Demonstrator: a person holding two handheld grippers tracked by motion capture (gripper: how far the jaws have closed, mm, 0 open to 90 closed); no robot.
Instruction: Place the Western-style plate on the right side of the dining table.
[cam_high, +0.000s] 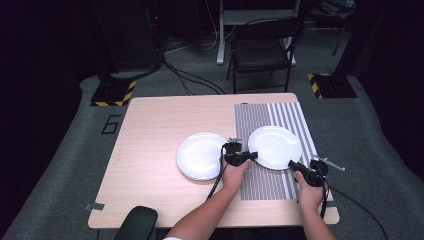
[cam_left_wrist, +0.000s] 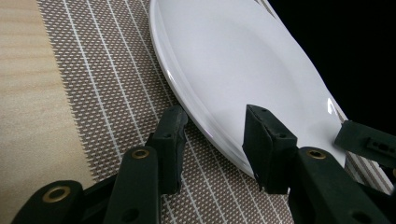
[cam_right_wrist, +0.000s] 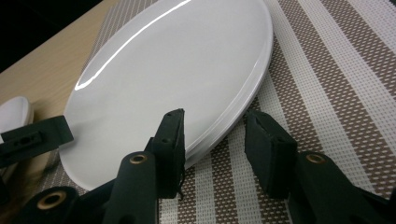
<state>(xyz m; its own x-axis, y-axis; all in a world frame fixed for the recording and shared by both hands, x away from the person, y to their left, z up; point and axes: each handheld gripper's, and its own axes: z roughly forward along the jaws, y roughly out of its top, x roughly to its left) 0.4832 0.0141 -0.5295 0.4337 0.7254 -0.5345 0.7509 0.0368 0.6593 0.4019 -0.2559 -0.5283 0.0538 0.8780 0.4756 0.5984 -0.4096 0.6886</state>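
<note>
Straddling both tongs' jaws: plate (cam_high: 274, 146) rim

Both forearms reach forward side by side. The left gripper (cam_high: 248, 156) has its jaws parted, each pad clear of what lies between them. The right gripper (cam_high: 297, 166) likewise stands with jaws apart, nothing clamped.

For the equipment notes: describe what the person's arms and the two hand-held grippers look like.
Both forearms are bare; a bit of white sleeve shows at the bottom edge. The left gripper and right gripper are black, each with two blocky black jaws, and brass-coloured rings sit in the jaw arms. A black cable trails from each. The right gripper carries a grey plate on top.
</note>
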